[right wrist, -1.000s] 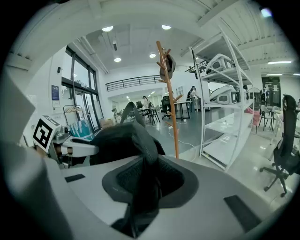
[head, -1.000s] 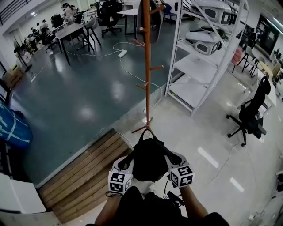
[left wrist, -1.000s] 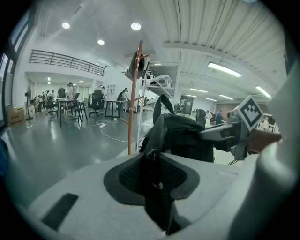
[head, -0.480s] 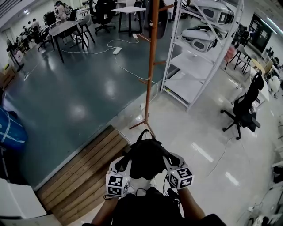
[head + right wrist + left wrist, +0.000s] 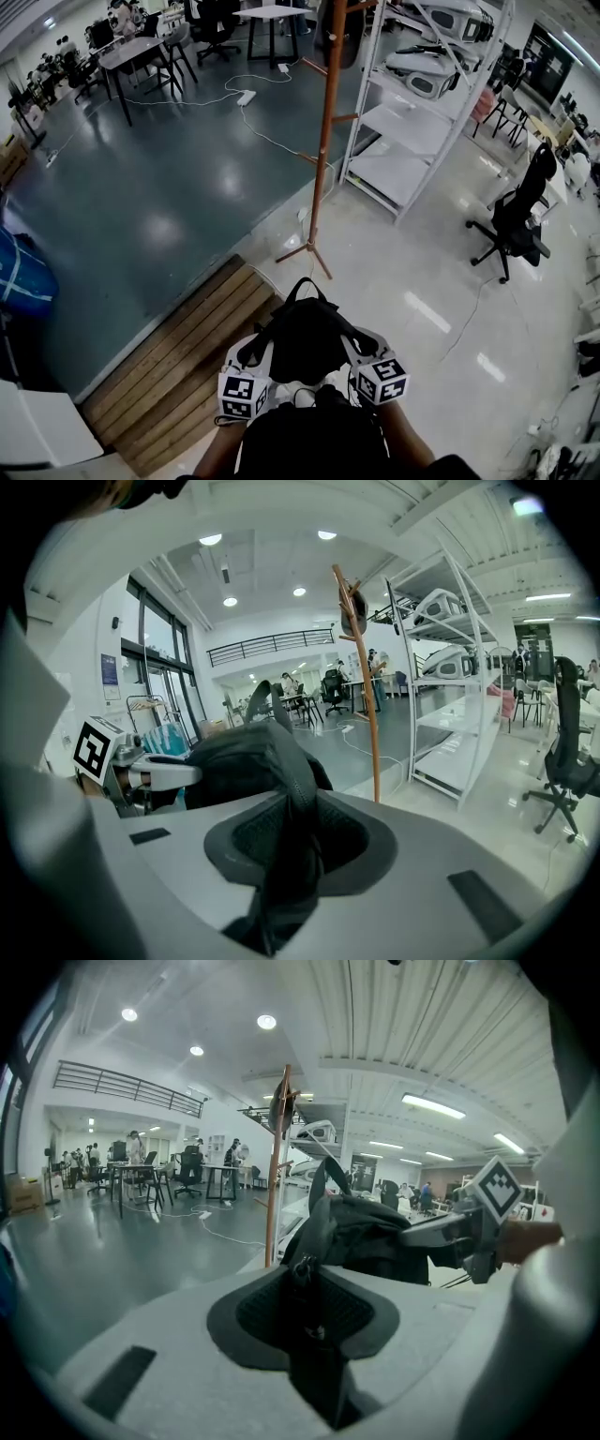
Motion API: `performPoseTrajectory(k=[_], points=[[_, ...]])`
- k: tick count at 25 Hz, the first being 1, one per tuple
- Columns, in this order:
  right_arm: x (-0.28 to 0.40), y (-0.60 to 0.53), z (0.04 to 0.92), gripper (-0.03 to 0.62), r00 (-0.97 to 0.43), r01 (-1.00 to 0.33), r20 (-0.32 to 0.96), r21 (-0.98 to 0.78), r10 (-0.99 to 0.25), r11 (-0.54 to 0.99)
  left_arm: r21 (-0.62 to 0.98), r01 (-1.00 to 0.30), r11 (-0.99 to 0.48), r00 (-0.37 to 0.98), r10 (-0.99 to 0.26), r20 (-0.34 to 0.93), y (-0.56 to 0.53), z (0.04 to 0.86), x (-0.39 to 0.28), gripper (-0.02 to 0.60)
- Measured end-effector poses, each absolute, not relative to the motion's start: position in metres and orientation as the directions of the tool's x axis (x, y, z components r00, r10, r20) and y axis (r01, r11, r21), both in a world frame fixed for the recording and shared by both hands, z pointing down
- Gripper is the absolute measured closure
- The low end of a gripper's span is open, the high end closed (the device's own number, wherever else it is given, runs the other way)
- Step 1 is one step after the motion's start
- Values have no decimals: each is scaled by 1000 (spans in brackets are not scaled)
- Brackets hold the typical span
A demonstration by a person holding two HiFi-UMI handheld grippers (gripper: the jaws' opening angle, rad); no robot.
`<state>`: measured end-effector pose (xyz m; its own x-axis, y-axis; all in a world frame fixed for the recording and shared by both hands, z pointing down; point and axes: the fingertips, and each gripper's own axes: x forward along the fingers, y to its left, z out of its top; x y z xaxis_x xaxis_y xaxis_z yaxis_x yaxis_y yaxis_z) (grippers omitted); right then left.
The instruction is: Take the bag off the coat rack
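bag: off rack, held close in front of person | left gripper: clamped on bag's left edge | right gripper: clamped on its right edge | bag spans left-right between them, both equally near | rack straight ahead, well apart

bright ceiling lights, floor glare, fisheye edges

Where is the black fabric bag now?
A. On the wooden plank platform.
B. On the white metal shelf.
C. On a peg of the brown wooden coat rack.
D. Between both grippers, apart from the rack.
D: the left gripper and the right gripper are each shut on the black fabric bag, and the brown wooden coat rack stands apart beyond it.
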<state>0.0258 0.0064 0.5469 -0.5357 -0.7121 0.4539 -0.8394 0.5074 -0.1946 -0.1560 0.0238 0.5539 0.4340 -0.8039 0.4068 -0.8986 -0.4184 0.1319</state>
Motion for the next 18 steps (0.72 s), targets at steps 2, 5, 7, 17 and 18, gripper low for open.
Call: performPoseTrajectory(k=[2, 5, 7, 17, 18], points=[[23, 15, 550, 511, -538, -837, 463, -199, -704, 509, 144, -899, -413, 434, -799, 418, 32, 558, -159, 494], [21, 25, 554, 511, -545, -832, 473, -201, -692, 518, 159, -900, -406, 434, -794, 426, 43, 561, -159, 494], [21, 30, 554, 511, -554, -824, 476, -201, -682, 529, 165, -900, -403, 433, -794, 426, 48, 561, -158, 494], [23, 38, 557, 511, -555, -822, 478, -190, -680, 537, 180, -900, -397, 436, -795, 422, 57, 561, -151, 494], [23, 39, 557, 511, -555, -822, 478, -190, -681, 536, 181, -900, -397, 435, -795, 421, 57, 561, -151, 494]])
